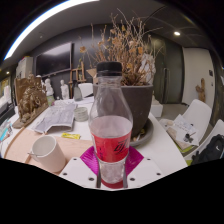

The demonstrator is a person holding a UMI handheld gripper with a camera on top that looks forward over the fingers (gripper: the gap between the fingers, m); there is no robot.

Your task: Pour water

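A clear plastic bottle (111,118) with a black cap and a red label stands upright between my fingers, its lower part clear. My gripper (111,163) is shut on it, with the magenta pads (90,160) pressing on both sides near its base. A white cup (45,152) sits on the table to the left of the bottle, a little ahead of my left finger. I cannot tell whether the bottle's base rests on the table.
A round white table (160,140) carries a potted dry plant (128,60) just behind the bottle, a yellow item (72,136), papers (55,118) at left and crumpled paper (185,128) at right. White chairs stand beyond it.
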